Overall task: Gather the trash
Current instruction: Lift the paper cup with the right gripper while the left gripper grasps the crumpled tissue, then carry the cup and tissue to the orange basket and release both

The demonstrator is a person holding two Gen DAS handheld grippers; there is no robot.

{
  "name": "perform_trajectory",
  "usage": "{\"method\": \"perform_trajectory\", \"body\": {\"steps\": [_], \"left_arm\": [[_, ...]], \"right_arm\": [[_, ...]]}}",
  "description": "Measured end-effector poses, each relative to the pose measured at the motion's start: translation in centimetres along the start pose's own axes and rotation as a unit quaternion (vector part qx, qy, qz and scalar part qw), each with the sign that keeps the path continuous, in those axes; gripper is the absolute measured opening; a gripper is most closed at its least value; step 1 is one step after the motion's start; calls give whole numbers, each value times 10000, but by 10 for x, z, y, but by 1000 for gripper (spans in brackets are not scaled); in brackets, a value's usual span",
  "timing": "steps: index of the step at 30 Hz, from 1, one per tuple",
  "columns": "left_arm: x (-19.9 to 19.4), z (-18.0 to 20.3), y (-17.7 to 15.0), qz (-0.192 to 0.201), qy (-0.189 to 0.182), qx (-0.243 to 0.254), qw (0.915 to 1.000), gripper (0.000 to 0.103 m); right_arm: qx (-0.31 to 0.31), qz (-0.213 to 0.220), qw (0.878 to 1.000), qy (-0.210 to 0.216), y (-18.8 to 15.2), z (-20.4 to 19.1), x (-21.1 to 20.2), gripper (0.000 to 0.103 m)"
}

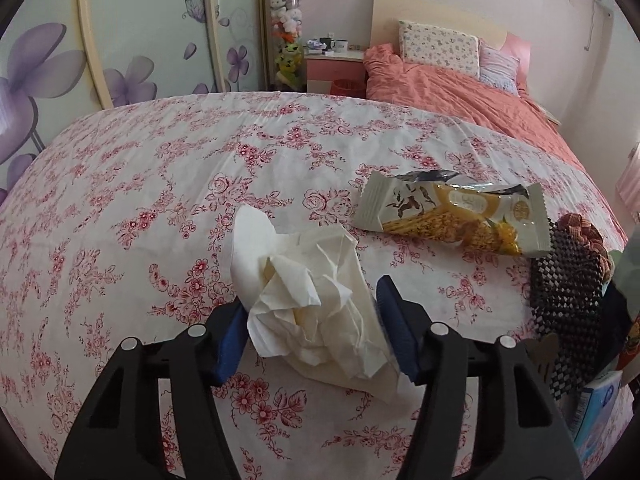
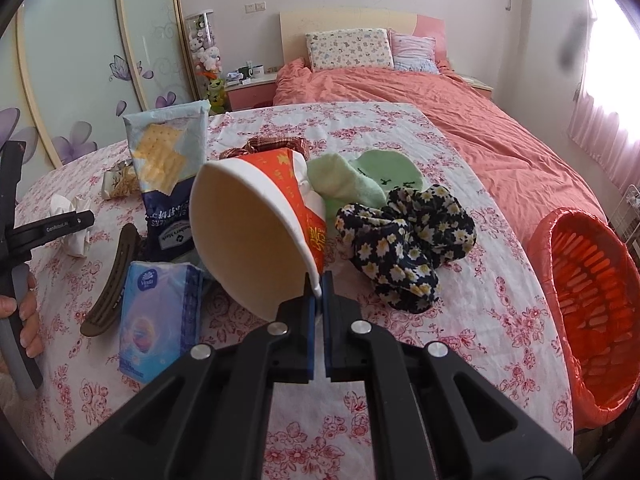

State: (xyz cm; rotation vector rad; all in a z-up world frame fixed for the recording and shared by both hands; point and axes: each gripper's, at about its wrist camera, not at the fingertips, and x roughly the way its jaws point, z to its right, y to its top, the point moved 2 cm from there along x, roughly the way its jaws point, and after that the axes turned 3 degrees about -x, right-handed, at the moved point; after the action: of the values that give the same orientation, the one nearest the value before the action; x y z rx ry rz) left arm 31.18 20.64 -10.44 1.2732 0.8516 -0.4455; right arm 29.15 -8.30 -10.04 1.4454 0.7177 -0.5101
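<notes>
Nearest the right wrist camera, the right gripper is pinched closed on the thin rim of a paper cup, a smooth cream-lined cone with a red printed outside, tipped so its mouth faces the lens above the rose-print cloth. Just left of it lie a glossy blue tissue pack and a ribbed brown hair clip; behind the cup stands a crinkled cracker bag, and to its right a soft black daisy-print scrunchie touches a fuzzy green sock. At the table's right edge an orange lattice basket lined with thin red film sits tilted. In the left wrist view, the left gripper has its blue pads spread on either side of a crumpled white tissue lying on the cloth; whether the pads touch the paper is hard to tell. Farther off lies a torn, shiny snack wrapper, with a black mesh cloth near it. Beyond the table stretches a bed with a wrinkled coral cover.
</notes>
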Motion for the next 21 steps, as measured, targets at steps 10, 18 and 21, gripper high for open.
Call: {"method": "perform_trajectory", "body": {"steps": [10, 18, 21], "left_arm": [[-20, 2, -7, 200, -238, 218, 9993, 43], [-46, -1, -9, 364, -380, 276, 9982, 42], [-63, 3, -7, 480, -429, 320, 9974, 42]], "right_arm": [[27, 107, 9999, 77, -1, 0, -14, 4], [86, 314, 9994, 111, 1, 5, -41, 4], [136, 394, 9991, 123, 2, 10, -52, 4]]}}
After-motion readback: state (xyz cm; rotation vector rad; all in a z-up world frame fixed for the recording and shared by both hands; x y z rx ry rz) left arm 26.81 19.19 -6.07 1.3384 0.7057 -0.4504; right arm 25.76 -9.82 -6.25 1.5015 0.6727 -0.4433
